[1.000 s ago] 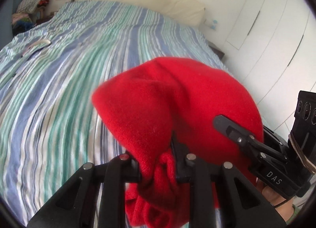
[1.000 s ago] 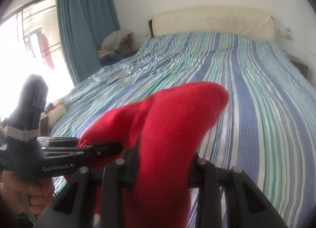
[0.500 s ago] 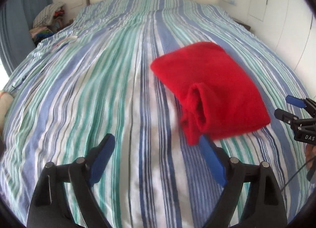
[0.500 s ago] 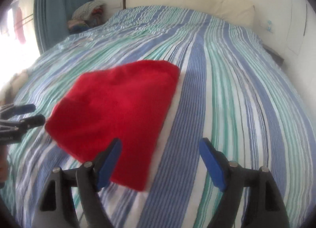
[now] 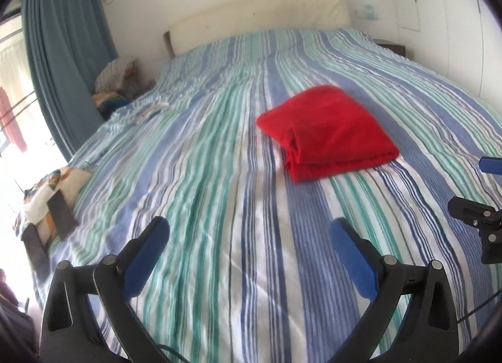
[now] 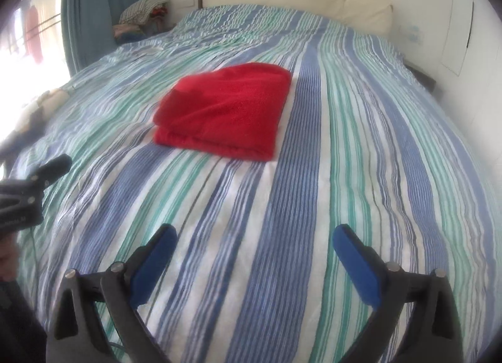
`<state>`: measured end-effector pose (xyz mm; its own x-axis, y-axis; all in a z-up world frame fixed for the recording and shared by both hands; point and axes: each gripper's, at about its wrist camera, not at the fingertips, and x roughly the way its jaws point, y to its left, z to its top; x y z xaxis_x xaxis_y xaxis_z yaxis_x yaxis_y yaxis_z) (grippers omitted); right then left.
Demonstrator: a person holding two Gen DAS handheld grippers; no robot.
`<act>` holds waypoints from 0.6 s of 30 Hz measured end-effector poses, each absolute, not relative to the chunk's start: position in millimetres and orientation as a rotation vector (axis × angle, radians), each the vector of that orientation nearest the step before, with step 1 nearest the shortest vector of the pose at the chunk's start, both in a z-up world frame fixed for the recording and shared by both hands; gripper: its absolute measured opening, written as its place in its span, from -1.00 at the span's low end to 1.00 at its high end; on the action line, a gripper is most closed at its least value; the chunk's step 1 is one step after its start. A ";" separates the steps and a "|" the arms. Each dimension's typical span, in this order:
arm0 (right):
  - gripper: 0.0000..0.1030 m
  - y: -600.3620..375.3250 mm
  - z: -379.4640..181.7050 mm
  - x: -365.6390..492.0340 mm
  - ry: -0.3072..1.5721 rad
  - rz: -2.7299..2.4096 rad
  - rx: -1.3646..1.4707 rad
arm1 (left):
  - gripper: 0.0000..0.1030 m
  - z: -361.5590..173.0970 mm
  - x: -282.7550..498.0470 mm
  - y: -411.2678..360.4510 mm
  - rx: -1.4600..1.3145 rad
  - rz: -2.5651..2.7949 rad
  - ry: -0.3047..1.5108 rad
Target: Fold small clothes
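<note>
A red knitted garment (image 5: 326, 135) lies folded in a flat rectangle on the striped bed (image 5: 219, 206); it also shows in the right wrist view (image 6: 226, 108). My left gripper (image 5: 251, 234) is open and empty, held well back from the garment near the bed's front. My right gripper (image 6: 254, 237) is open and empty, also well back from it. The right gripper's fingertips show at the right edge of the left wrist view (image 5: 470, 206). The left gripper shows at the left edge of the right wrist view (image 6: 34, 181).
The bed's cream headboard (image 5: 260, 20) is at the far end. A pile of clothes (image 5: 116, 80) sits at the far left by a blue curtain (image 5: 62, 64). A patterned item (image 5: 50, 187) lies at the bed's left edge. White wardrobe doors (image 5: 455, 17) stand on the right.
Both grippers let go of the red garment, which dropped folded onto the bed. Both grippers opened wide and pulled back toward the near edge of the bed.
</note>
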<state>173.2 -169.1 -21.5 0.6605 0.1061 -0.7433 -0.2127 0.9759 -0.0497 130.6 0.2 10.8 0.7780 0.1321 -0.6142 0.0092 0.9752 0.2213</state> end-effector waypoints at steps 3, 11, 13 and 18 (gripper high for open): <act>0.92 -159.4 -8.8 161.5 0.814 0.178 -0.111 | 0.99 13.5 121.1 2.3 0.174 0.050 0.731; 0.93 -145.5 13.6 131.8 0.786 0.156 -0.119 | 0.99 15.1 105.1 3.9 0.133 0.034 0.782; 0.93 -143.4 18.7 123.2 0.783 0.155 -0.128 | 0.99 17.1 102.3 5.7 0.113 0.026 0.800; 0.94 -142.7 32.5 104.1 0.774 0.146 -0.122 | 0.99 25.5 93.6 6.9 0.089 -0.010 0.814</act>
<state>104.1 -142.7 32.5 0.7060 0.0861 -0.7029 -0.1758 0.9828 -0.0562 93.6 6.9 25.5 0.6865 0.0254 -0.7267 0.0428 0.9962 0.0753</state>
